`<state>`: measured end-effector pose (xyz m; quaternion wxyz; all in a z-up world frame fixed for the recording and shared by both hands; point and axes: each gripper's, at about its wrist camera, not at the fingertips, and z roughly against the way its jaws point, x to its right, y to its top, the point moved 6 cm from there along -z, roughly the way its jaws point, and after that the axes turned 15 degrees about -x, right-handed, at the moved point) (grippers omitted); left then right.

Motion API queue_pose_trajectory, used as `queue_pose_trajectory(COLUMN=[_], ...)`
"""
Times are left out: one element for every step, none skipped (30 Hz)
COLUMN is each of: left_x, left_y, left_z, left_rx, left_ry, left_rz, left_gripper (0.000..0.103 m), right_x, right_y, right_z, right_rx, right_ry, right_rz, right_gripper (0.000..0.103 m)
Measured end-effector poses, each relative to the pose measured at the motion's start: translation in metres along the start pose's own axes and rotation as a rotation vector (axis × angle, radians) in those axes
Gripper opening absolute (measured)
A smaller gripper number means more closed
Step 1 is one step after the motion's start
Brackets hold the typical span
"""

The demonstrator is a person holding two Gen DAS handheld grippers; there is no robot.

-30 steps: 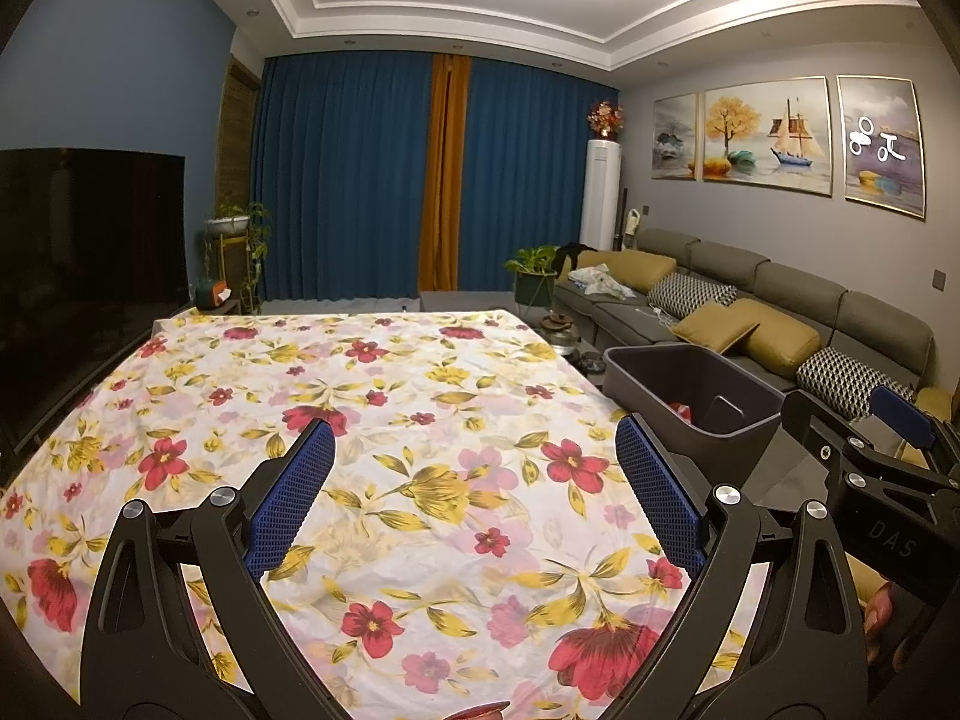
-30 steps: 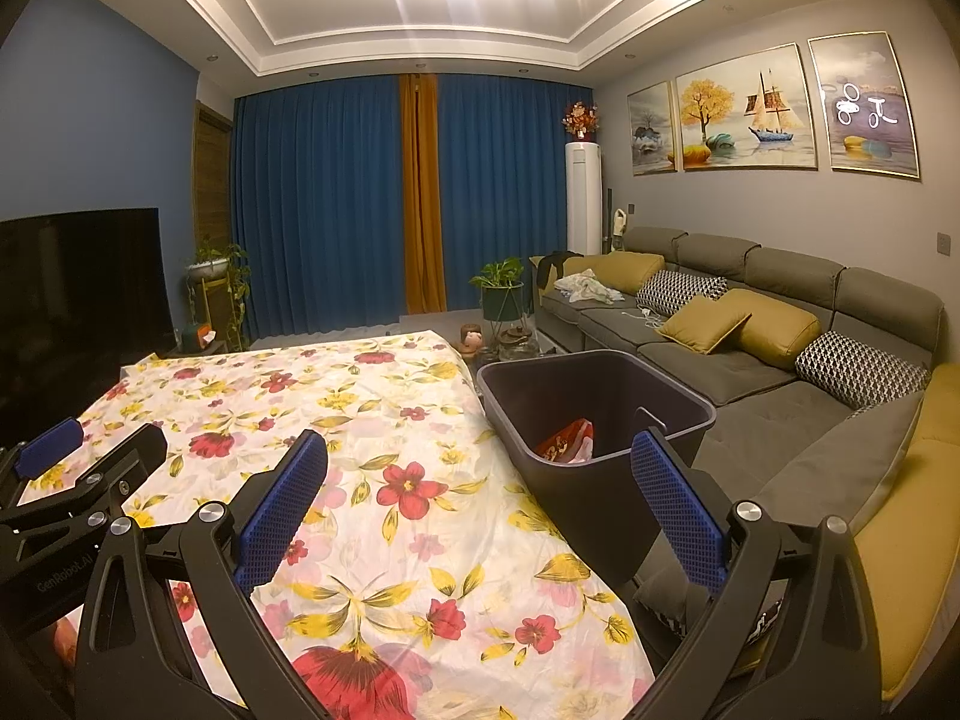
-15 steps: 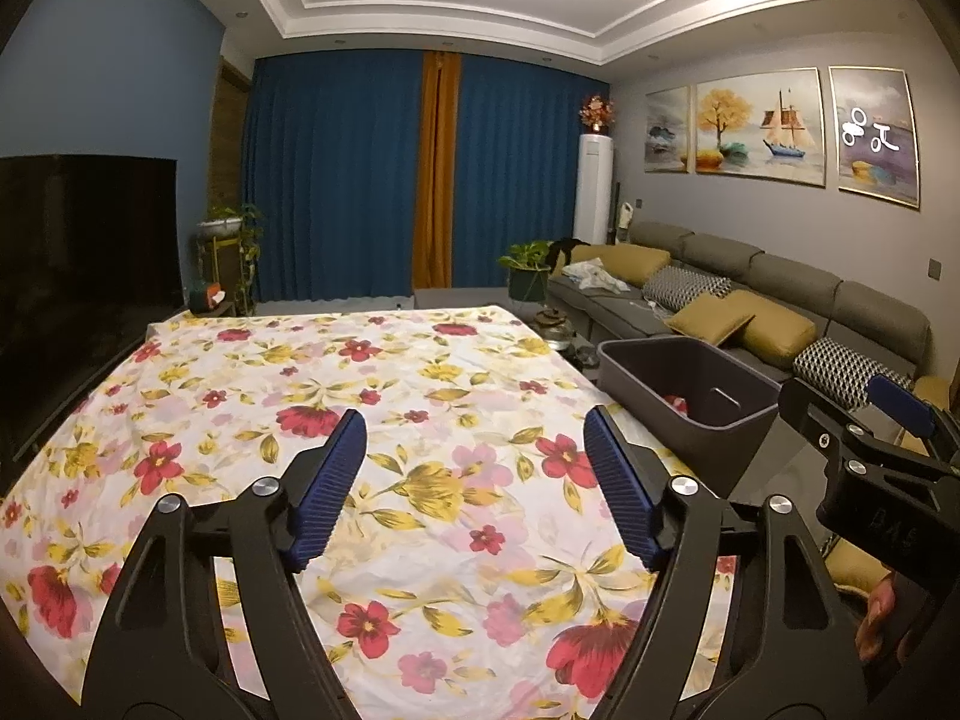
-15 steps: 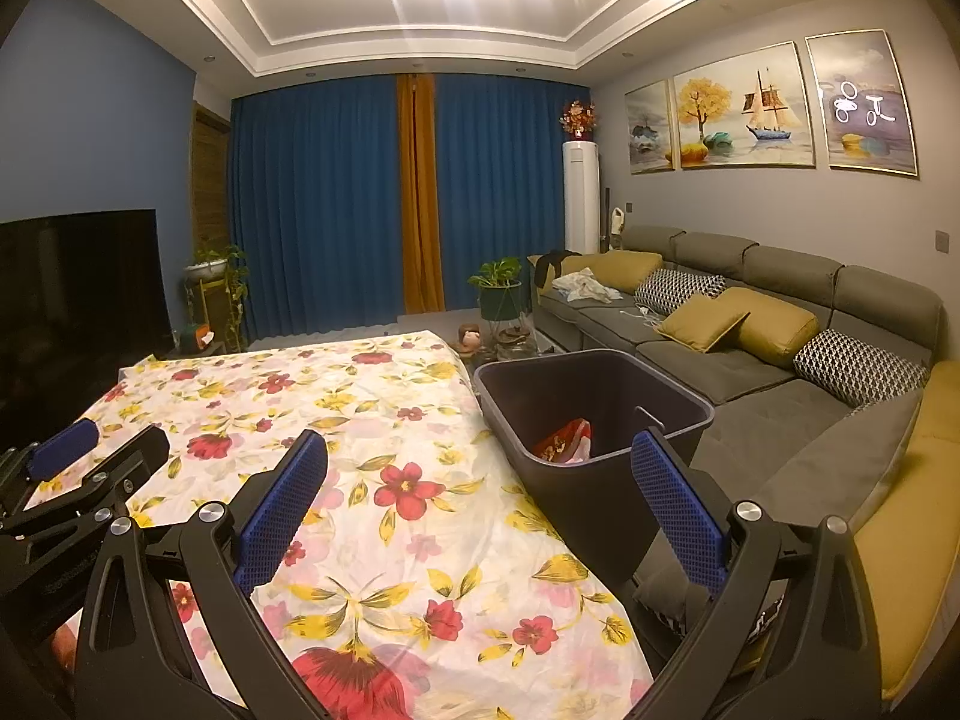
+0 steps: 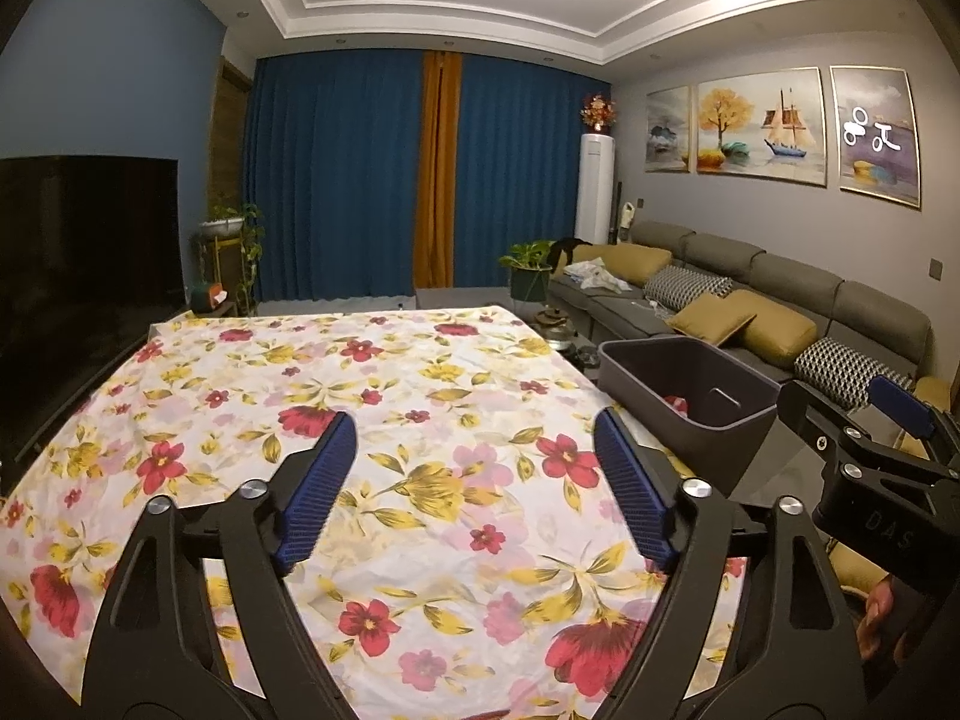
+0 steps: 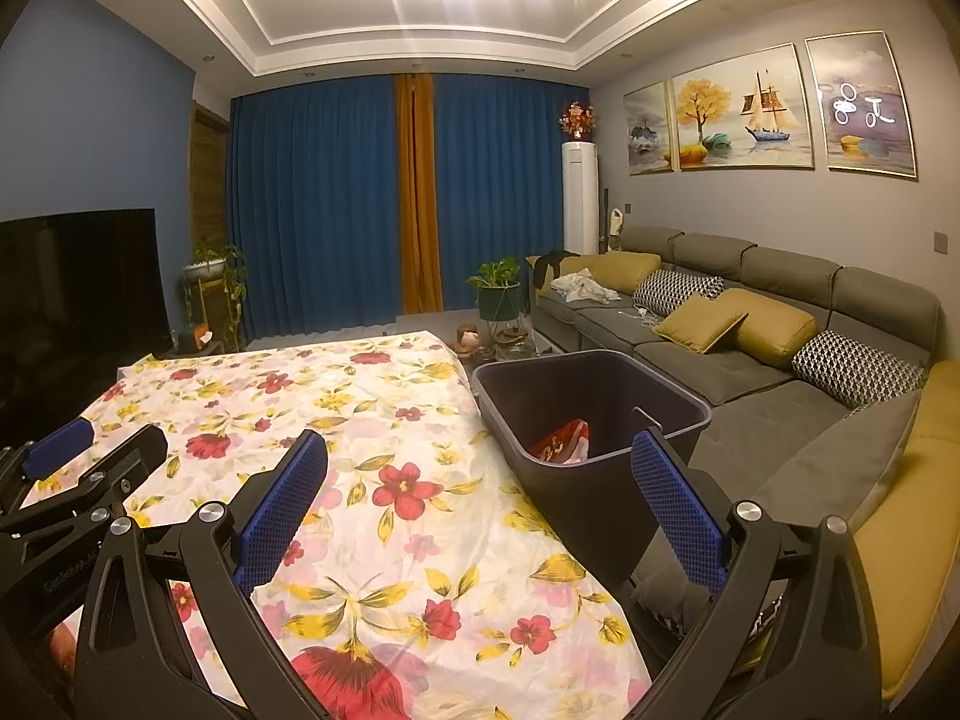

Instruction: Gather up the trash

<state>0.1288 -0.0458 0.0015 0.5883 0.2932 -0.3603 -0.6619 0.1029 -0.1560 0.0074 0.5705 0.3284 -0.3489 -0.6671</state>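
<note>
A dark grey bin (image 6: 591,414) stands beside the right edge of the table and holds a red and white wrapper (image 6: 561,441). The bin also shows in the left wrist view (image 5: 690,381) with the wrapper (image 5: 678,403) inside. My left gripper (image 5: 474,483) is open and empty above the flowered tablecloth (image 5: 390,396). My right gripper (image 6: 480,501) is open and empty above the table's right edge, close to the bin. No loose trash shows on the tablecloth (image 6: 336,396).
A grey sofa (image 6: 750,324) with yellow and patterned cushions runs along the right wall behind the bin. A dark TV (image 5: 78,264) stands at the left. A potted plant (image 6: 498,294) and small floor items sit beyond the table's far end.
My left gripper's fingers narrowed half a second ago and have spread a little again. The right gripper has barely moved.
</note>
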Motion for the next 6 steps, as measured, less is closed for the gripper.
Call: queue_pose_trajectory(left_x=[0.0003, -0.0002, -0.0007, -0.0012, -0.0014, -0.002], left_y=[0.0001, -0.0002, -0.0001, 0.0003, 0.0007, 0.001], left_z=[0.0006, 0.0012, 0.0017, 0.0023, 0.0026, 0.0026], left_rx=[0.004, 0.008, 0.01, 0.013, 0.013, 0.012], left_ry=[0.01, 0.016, 0.023, 0.031, 0.032, 0.025], left_rz=[0.0, 0.0, 0.001, 0.002, 0.005, 0.01], left_gripper=[0.089, 0.092, 0.093, 0.093, 0.093, 0.093], right_x=[0.0, 0.0, 0.0, 0.0001, 0.0002, 0.0001], right_y=[-0.0001, -0.0002, -0.0004, -0.0006, -0.0005, -0.0006], right_z=[-0.0001, -0.0001, -0.0002, -0.0005, -0.0005, -0.0003], right_rx=[-0.001, -0.001, -0.001, -0.002, -0.002, -0.002], right_ry=[0.0, 0.001, 0.001, 0.001, 0.001, 0.001], right_rz=[-0.001, -0.002, -0.003, -0.003, -0.003, -0.003], right_gripper=[0.098, 0.098, 0.098, 0.098, 0.098, 0.098])
